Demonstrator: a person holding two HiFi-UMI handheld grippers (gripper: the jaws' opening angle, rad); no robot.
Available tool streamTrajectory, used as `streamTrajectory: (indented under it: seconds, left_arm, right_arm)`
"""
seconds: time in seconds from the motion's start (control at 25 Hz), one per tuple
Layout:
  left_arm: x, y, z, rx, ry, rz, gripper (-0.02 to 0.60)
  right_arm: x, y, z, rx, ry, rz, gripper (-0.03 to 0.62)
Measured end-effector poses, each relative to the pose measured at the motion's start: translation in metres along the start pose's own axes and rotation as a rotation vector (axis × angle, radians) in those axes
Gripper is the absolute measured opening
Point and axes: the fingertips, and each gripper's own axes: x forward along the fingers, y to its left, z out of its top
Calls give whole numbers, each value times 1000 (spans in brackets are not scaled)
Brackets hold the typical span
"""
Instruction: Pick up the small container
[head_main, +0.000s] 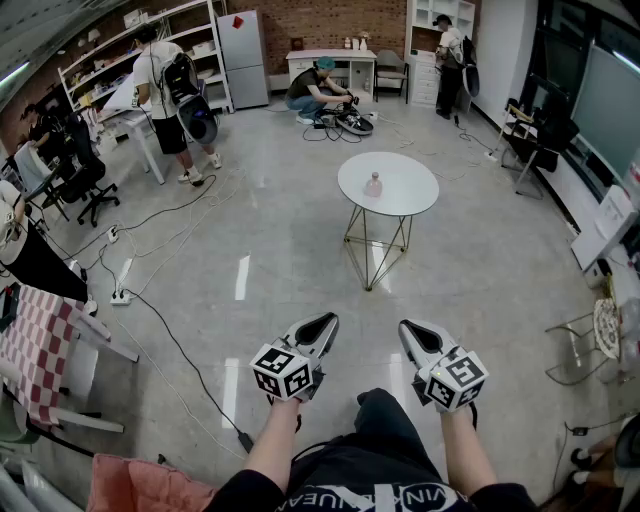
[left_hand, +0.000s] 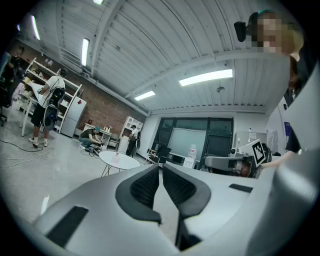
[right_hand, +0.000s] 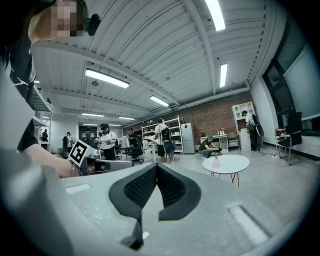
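Small container (head_main: 374, 185), upright on the round counter (head_main: 410, 195) well ahead of the left hand-held gripper (head_main: 325, 320) and right hand-held gripper (head_main: 411, 330), both pressed together, empty; likely light, stiff, easily toppled: pinch mid-body.

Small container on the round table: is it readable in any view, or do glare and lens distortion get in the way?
Head view: small container small but distinct on the white table, evenly lit; glare streaks only on the floor; edges bend. Left gripper view: dimmer, container a faint speck. Right gripper view: brighter, container small yet clear; corners vignetted.
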Motion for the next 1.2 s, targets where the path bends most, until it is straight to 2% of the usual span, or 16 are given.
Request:
streamTrajectory:
  seconds: [0.36,0.6,0.88,1.2]
  left_arm:
    - [4,-2,2,15,1,-4,23]
    - [13,11,9,86,9,22,23]
    - [47,47,25,143,7,74,23]
    - [106,103,35,99,18,97,23]
  right_arm:
    - [-2,0,4,-3,-21,-14,6]
    - [12,-13,6,-13,-26,-30,6]
    - [45,-64,4,17,-30,-71,6]
    - [97,-131,6,58,-24,-93,6]
